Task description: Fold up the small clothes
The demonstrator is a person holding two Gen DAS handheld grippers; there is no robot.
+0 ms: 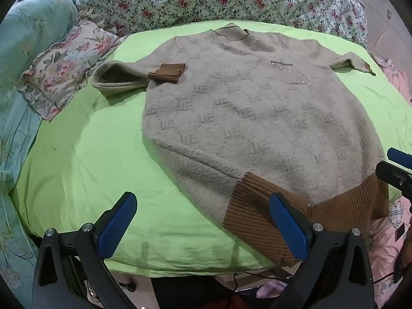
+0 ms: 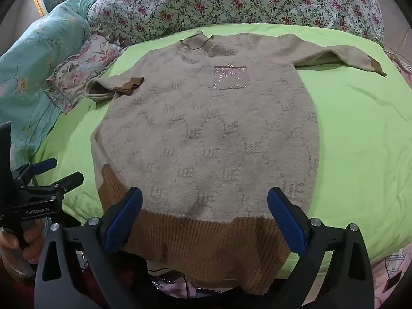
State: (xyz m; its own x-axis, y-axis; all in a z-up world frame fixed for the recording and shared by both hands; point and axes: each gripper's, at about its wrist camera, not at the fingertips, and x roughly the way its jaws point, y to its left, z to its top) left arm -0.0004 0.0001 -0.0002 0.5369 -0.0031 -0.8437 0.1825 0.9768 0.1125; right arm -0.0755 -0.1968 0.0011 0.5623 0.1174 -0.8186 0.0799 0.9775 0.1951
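Lying flat and face up on a lime-green sheet (image 2: 355,134), a beige sweater (image 2: 206,134) with a grey repeated letter pattern is spreading across most of both views, collar (image 2: 197,43) pointing away from the cameras and brown ribbed hem (image 2: 200,247) hanging at the near edge of the bed. Its left sleeve (image 1: 121,77) is sitting folded inward, brown cuff (image 1: 168,73) resting on the chest; the right sleeve (image 2: 342,56) is stretching out to the side on the sheet. A sparkly pocket (image 2: 231,77) is showing on the chest. Left gripper (image 1: 203,224) is hovering with fingers spread wide, holding nothing, one blue pad (image 1: 288,229) sitting over the hem corner, the other over bare sheet. Right gripper (image 2: 204,219) is likewise gaping wide and gripping nothing, both pads over the hem band; contact with the fabric is unclear. A floral quilt (image 2: 231,2) and a teal quilt (image 2: 38,41) are bunching up behind the sheet.
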